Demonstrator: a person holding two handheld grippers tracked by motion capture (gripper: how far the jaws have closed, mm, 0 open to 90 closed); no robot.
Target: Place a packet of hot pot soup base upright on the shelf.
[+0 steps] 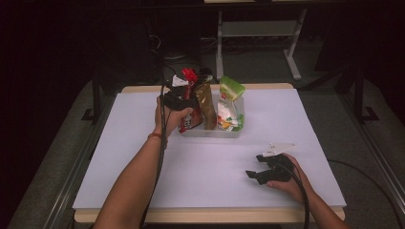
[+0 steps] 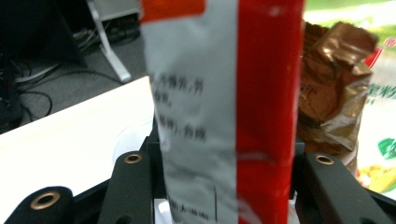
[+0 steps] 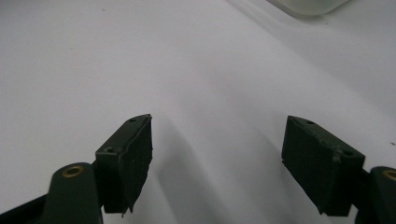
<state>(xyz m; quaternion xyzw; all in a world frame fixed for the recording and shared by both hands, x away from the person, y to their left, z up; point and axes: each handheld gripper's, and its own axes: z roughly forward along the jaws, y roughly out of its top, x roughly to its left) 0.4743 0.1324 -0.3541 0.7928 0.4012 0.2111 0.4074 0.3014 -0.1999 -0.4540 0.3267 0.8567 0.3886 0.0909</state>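
Three snack bags point(image 1: 208, 102) stand in one bin point(image 1: 212, 132); left tongs point(image 2: 224, 163) loosely straddle one, right tongs point(image 3: 217, 158) wide.

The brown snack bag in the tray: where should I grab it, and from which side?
Grip the brown snack bag by its crumpled top edge, coming down from above. It stands upright in the clear tray, wedged between the red packet and the green bag, so its sides are blocked.

Red-and-white packet point(image 2: 219, 116), brown pouch point(image 2: 331, 93)
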